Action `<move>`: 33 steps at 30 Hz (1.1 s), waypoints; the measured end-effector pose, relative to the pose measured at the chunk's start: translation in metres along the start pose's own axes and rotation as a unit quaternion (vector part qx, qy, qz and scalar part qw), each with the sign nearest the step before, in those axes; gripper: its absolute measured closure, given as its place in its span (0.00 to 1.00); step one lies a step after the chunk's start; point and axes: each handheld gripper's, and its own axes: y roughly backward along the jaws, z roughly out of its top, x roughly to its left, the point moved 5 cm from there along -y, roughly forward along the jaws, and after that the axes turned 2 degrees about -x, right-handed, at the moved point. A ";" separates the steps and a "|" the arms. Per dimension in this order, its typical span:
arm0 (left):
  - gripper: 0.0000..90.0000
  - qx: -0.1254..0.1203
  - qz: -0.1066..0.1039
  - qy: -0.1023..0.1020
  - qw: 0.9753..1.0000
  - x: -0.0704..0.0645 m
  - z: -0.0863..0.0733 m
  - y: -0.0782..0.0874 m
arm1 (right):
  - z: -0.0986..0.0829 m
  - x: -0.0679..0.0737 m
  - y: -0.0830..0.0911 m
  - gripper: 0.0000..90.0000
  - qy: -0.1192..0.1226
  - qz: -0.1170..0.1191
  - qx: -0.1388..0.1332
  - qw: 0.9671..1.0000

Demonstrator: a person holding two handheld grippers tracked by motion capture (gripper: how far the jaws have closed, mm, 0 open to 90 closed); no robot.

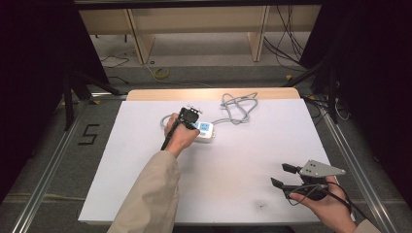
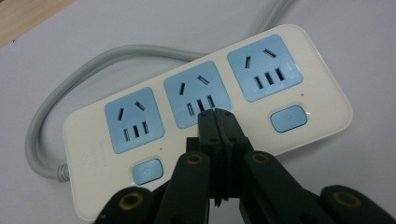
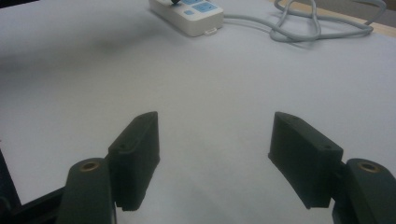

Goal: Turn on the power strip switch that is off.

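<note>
Power strip point(image 2: 205, 116): white body, three blue sockets in a row, each with a small blue switch on the near edge of the casing; lies flat on the white table sheet point(image 1: 233, 165), far of centre and slightly left, seen also at point(image 1: 205, 131) and point(image 3: 187, 14).

Left gripper point(image 2: 217, 114): jaws pressed together, nothing between them; tips sit over the near edge of the middle socket, at or just above the spot where that socket's switch would lie. Contact with the casing cannot be told. In the high view the left gripper point(image 1: 188, 116) stands over the left part of the strip, held by the left hand point(image 1: 179, 138), with a beige sleeve point(image 1: 150, 194) running to the near edge.

Right gripper point(image 3: 215, 158): jaws wide apart, empty, hovering low over bare sheet. In the high view the right gripper point(image 1: 284, 175) is at the near right of the table, well apart from the strip, in the right hand point(image 1: 323, 206); a grey plate point(image 1: 320, 169) tops it.

Cord point(image 1: 238, 109): grey, leaves the left end of the strip, curves round its far side and lies in loose loops at the far edge, right of the strip.

Table board point(image 1: 214, 93): wooden strip showing beyond the sheet's far edge.
</note>
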 end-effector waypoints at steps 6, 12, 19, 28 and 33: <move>1.00 0.009 0.000 -0.001 1.000 0.000 0.002 0.000 | 0.000 0.000 0.000 0.37 0.000 0.000 0.000 1.000; 1.00 0.011 0.003 -0.002 1.000 -0.001 0.002 0.000 | 0.000 0.000 0.000 0.37 -0.002 0.001 0.000 1.000; 1.00 0.019 -0.003 0.002 1.000 0.000 0.003 -0.001 | 0.000 0.000 0.000 0.37 -0.003 0.002 0.001 1.000; 1.00 0.023 -0.002 0.004 1.000 0.001 0.004 -0.001 | -0.001 0.000 0.000 0.37 -0.003 0.002 0.002 1.000; 1.00 0.028 -0.001 0.002 1.000 0.000 0.005 -0.002 | -0.001 0.000 0.000 0.37 -0.003 0.002 0.002 1.000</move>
